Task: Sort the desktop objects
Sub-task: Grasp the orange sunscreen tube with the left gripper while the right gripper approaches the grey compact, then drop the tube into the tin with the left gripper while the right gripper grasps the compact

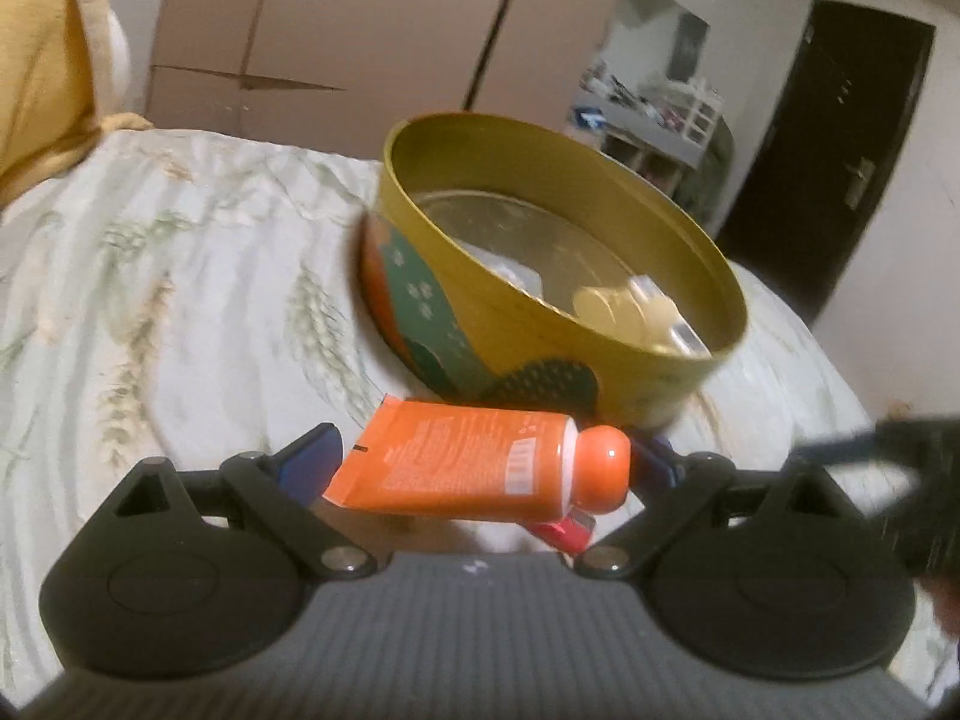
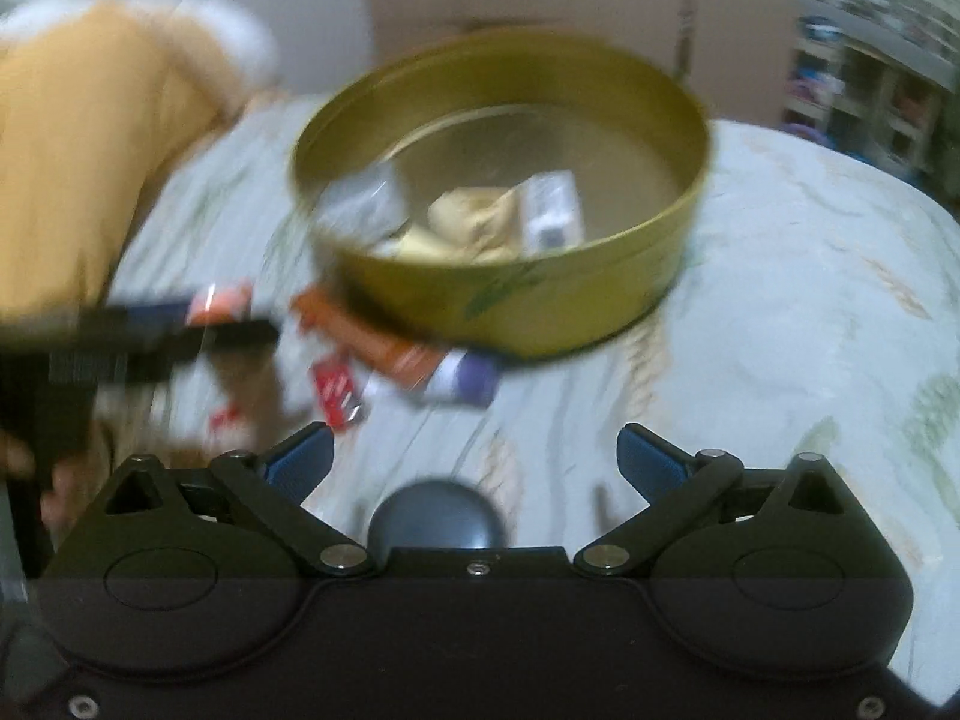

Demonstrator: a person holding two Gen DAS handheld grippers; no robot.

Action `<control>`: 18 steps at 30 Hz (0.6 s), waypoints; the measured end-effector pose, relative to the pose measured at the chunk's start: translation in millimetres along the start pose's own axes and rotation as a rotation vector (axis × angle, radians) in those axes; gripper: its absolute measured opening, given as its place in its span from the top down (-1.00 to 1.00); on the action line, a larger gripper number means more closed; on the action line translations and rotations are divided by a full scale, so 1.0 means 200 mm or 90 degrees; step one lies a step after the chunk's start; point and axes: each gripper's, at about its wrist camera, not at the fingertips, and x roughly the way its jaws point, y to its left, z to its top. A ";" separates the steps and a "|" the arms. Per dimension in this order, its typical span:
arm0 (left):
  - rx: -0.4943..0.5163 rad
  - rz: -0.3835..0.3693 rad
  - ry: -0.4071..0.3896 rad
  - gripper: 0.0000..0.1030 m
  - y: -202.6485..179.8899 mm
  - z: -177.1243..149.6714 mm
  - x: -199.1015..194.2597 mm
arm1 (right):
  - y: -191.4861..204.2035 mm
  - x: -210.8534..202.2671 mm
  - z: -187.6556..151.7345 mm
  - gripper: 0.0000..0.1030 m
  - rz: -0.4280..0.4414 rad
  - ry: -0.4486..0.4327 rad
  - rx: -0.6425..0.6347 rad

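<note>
An orange tube [image 1: 474,462] lies crosswise between the blue fingers of my left gripper [image 1: 480,462], its cap against the right finger [image 1: 654,462] and its flat end at the left one. The jaws stand wide, shut on the tube end to end. Just beyond it a round gold tin [image 1: 540,330] sits on the bed with a few small packets and a yellowish item [image 2: 474,216] inside. My right gripper [image 2: 474,462] hangs open over the sheet in front of the tin [image 2: 540,312], nothing between its pads. It shows as a dark blur [image 1: 900,480] in the left wrist view.
A red lighter [image 1: 564,531] lies under the tube. Small red packets [image 2: 336,390] and a white-and-purple item [image 2: 462,378] lie left of the tin. A yellow cushion [image 2: 78,150] fills the far left; cardboard boxes [image 1: 360,30] and a dark door [image 1: 822,138] stand behind.
</note>
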 end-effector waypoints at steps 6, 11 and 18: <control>-0.009 0.025 -0.024 -0.86 -0.01 0.02 -0.03 | 0.08 0.05 -0.05 -0.76 -0.004 0.045 -0.050; -0.035 0.041 -0.057 -0.86 0.03 0.04 -0.06 | 0.09 0.07 -0.08 -0.70 0.000 0.067 -0.064; -0.053 0.075 -0.118 -0.86 0.03 0.07 -0.12 | 0.10 0.13 -0.10 -0.54 0.001 0.102 -0.093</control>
